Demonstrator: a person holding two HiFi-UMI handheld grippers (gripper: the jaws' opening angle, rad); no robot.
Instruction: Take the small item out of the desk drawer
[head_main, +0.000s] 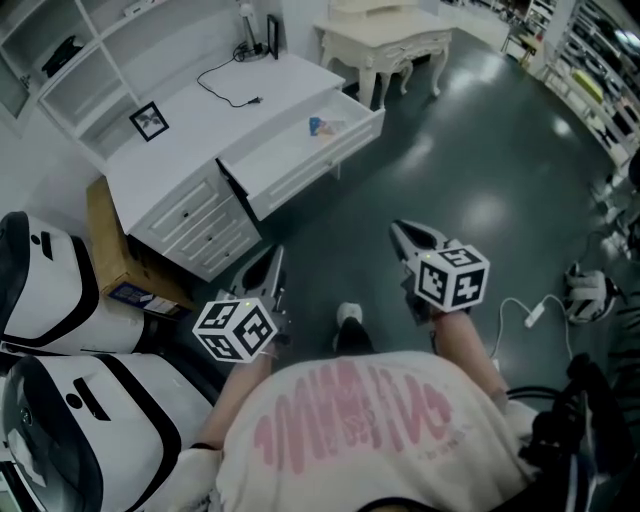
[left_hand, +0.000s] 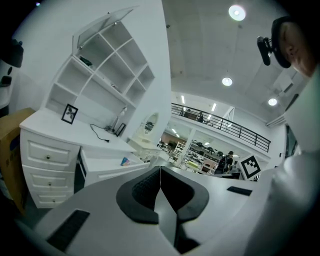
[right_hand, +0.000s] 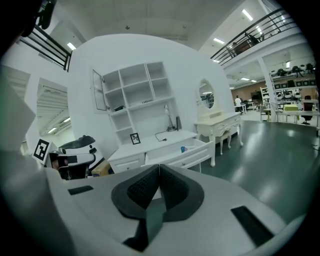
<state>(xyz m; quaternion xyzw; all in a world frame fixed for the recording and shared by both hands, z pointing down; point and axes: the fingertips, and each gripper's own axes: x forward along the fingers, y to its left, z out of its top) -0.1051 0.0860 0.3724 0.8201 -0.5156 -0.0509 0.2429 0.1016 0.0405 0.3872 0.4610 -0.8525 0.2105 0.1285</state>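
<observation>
- While the left gripper (head_main: 274, 256) and the right gripper (head_main: 399, 231) hang at the lower middle of the head view, well apart from the desk, the small item (head_main: 318, 125) lies inside the open drawer (head_main: 300, 172) at the upper middle of that frame, near the drawer's right end.
- Jaws: in each gripper view the two pads meet along a single line with nothing between them, so neither gripper holds anything. Hazard: a reach made with the jaws together would probably shove the item rather than take it.
- Item: small, low and blue-tinted; its exact shape cannot be told. Hazard: pads closing off-centre could flick it along the drawer floor or wedge it against the front wall, where a second grasp looks harder.
- Drawer: pulled well out from under the worktop (head_main: 200, 130). Hazard: a descent that falls short of the opening might strike the front panel and push the drawer inward, covering the item.
- Worktop clutter: a black cable (head_main: 228, 88) and a picture frame (head_main: 149, 121) sit at the upper left, well apart from the item — a snag seems likely only if a gripper overshoots the drawer's back edge.
</observation>
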